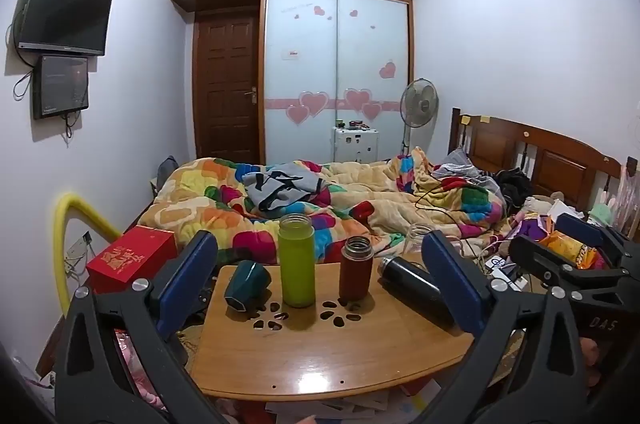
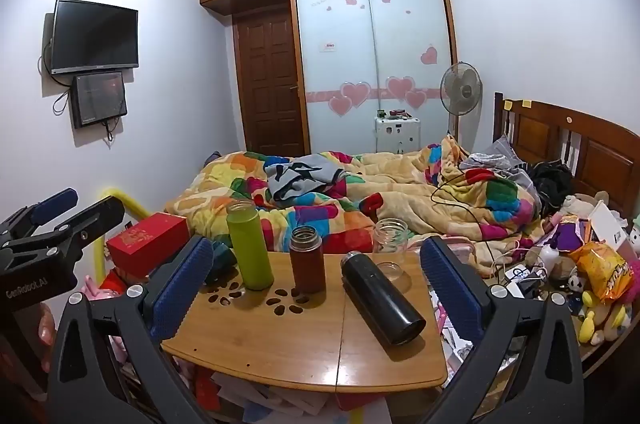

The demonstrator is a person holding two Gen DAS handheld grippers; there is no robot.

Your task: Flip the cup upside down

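The left gripper has its jaws spread wide and released, grasping nothing; the blue pads stand well apart, touching none of the things on the counter. The right gripper is likewise released, jaws wide, nothing between its pads but open air above the counter.

The dark teal cup lies tipped on its side at the counter's far left corner, its mouth turned toward the camera and down. In the left wrist view it sits just inside the left pad, between the jaws but apart from both. In the right wrist view the cup is almost wholly hidden behind the left pad; only a dark sliver shows.

To the cup's right stand a lime green bottle, upright and lidless, then a reddish-brown flask, also upright and open. A black thermos lies on its side across the right part of the counter, near a clear glass jar standing at the far edge.

Both grippers are held level in front of the counter, side by side, pointing toward the bed with its patchwork blanket. A red box sits to the left of the counter.
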